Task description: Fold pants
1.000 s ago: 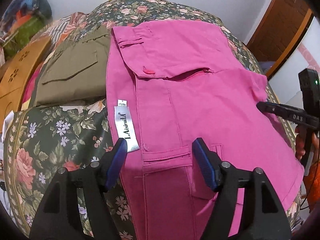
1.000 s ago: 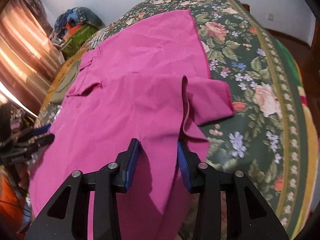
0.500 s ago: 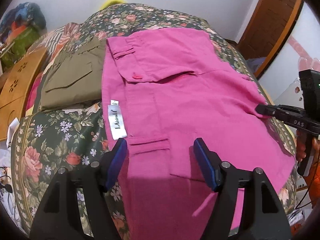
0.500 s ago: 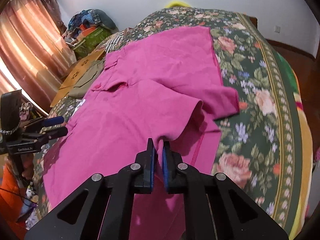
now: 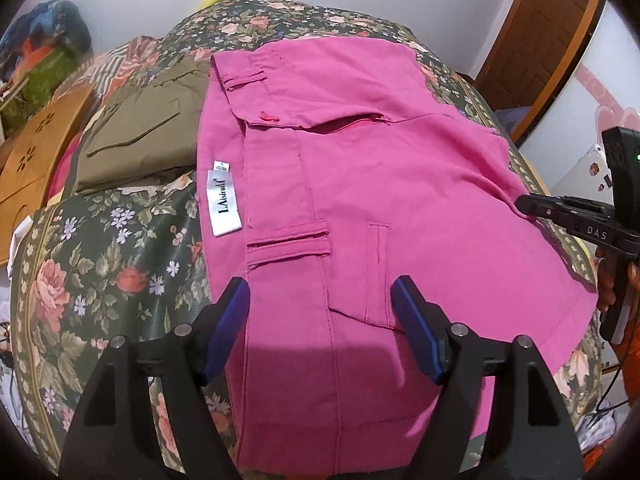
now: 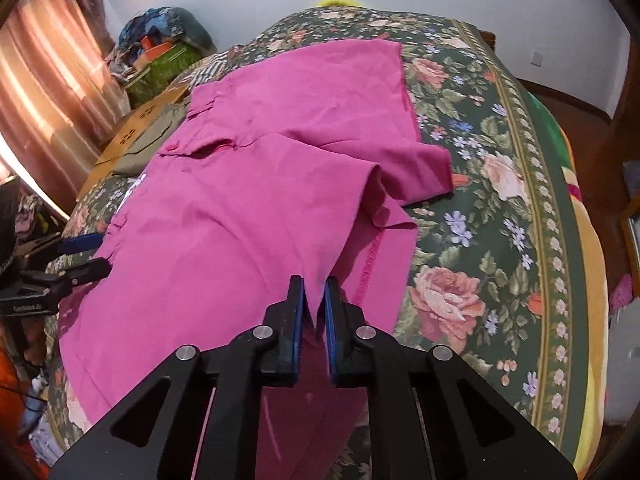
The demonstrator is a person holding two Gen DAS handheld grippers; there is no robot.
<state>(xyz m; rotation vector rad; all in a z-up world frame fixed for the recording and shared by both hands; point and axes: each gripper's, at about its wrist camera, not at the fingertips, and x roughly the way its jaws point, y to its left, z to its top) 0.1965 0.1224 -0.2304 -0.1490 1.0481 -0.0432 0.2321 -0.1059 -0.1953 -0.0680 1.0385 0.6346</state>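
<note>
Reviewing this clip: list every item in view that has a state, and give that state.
Pink pants: spread on the bed, one leg end bunched and lifted.
Olive garment: folded, lying beside the pink pants.
White label: turned out, exposed.
Left claw: open over the waistband, gripping nothing.
Right claw: shut on the pink fabric.

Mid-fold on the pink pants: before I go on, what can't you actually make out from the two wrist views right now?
- Pink pants, near hem: cut off by the bottom edge and the left gripper in the left wrist view.
- Fabric layers pinched in the right gripper: hidden between its pads, right wrist view.
- Olive garment: its underside and far edge are hidden.
- White label: small print too tiny.
</note>
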